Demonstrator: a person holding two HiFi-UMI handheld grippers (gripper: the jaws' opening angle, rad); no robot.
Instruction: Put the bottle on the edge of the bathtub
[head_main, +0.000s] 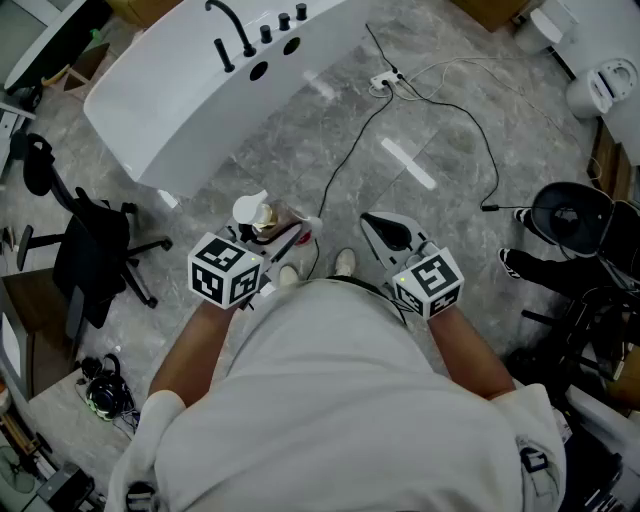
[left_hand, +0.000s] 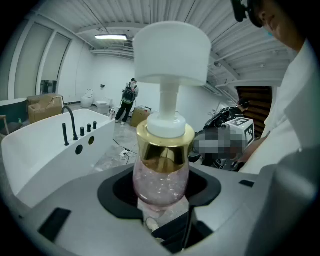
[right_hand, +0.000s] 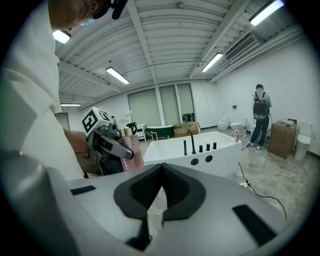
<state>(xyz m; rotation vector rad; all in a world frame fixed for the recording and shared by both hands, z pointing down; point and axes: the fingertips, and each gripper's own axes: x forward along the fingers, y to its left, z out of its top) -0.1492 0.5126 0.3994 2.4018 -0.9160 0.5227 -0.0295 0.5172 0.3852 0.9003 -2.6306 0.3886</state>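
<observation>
The bottle (left_hand: 161, 172), pink-bodied with a gold collar and white pump cap, is clamped in the left gripper (head_main: 283, 238) and is held above the floor (head_main: 420, 110). The jaws of the right gripper (right_hand: 160, 187) are pressed together with nothing between them. The white bathtub (head_main: 180, 100), fitted with black taps (head_main: 232, 35), is located ahead, well apart from the bottle.

One bottle (left_hand: 161, 170), one bathtub (head_main: 180, 100), two hand-held grippers (head_main: 285, 232) (head_main: 376, 221).
</observation>
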